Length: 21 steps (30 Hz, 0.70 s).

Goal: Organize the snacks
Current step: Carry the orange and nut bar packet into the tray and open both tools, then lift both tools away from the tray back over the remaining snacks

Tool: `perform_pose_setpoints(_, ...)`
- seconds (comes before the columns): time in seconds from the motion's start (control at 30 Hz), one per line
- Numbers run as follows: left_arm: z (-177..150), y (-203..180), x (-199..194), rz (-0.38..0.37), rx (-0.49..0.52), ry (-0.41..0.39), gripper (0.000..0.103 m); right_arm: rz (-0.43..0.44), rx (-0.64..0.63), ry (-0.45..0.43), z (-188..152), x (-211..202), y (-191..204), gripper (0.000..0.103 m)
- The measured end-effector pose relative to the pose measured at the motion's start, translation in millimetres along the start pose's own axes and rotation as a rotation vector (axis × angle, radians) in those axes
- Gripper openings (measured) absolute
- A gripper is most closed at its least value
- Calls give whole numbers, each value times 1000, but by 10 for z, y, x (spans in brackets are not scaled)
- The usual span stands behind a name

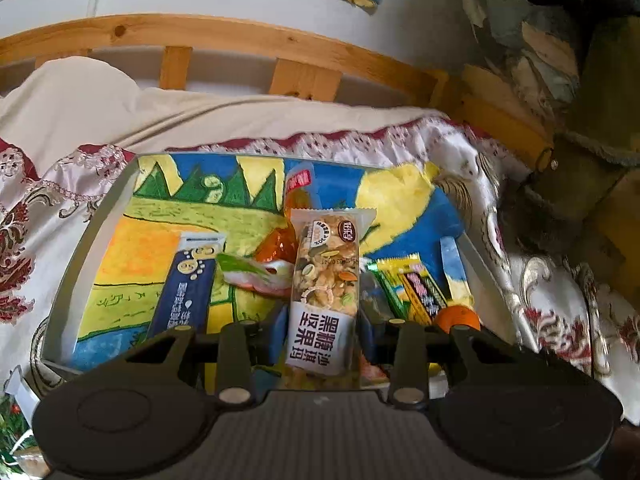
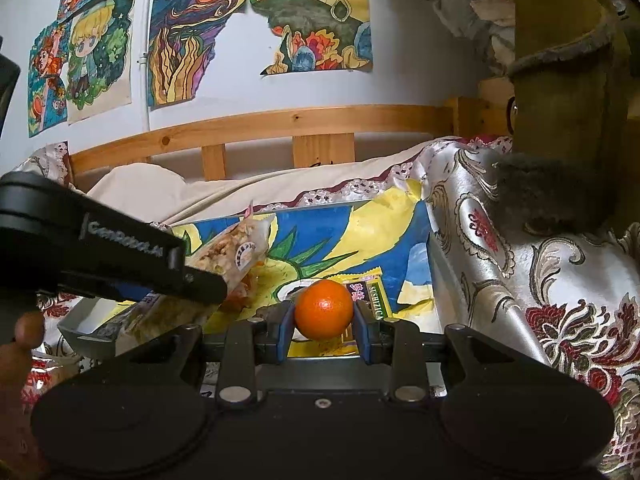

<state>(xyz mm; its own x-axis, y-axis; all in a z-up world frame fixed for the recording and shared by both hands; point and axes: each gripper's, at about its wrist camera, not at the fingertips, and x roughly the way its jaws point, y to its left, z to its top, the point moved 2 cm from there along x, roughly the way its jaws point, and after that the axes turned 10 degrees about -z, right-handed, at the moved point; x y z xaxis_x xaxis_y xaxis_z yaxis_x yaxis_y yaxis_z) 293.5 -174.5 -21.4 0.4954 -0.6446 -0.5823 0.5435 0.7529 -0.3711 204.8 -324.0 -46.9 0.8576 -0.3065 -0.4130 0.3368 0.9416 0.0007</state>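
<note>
Left wrist view: the left claw is closed on a clear-wrapped nut bar, which stands lengthwise between the blue pads and reaches away from the camera over a shallow grey tray. The tray is lined with a bright crayon drawing and sits on a bed with a patterned cover. On the lining, left of the bar, lies a dark blue packet; just beside the bar are a green-and-white wrapper and an orange wrapper. To the right lie yellow and green packets, with an orange near them.

Right wrist view: the right claw grips the orange between its blue pads, at the tray's near right corner, above a yellow packet. The left claw enters from the left, holding the nut bar tilted over the tray.
</note>
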Motion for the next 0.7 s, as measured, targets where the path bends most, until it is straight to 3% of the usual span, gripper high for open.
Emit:
perform_pose_setpoints(0.1, -5, -22, 6, -21, 40, 39, 41, 2, 5, 5, -1, 9, -4, 33)
perform_pose_setpoints(0.2, 23, -65, 54, 5, 87, 55, 41, 1, -1, 6, -5, 7, 9, 33)
perform_pose_setpoints(0.7, 135, -57, 282, 17, 67, 88, 42, 1, -3, 11, -16, 45, 23, 34)
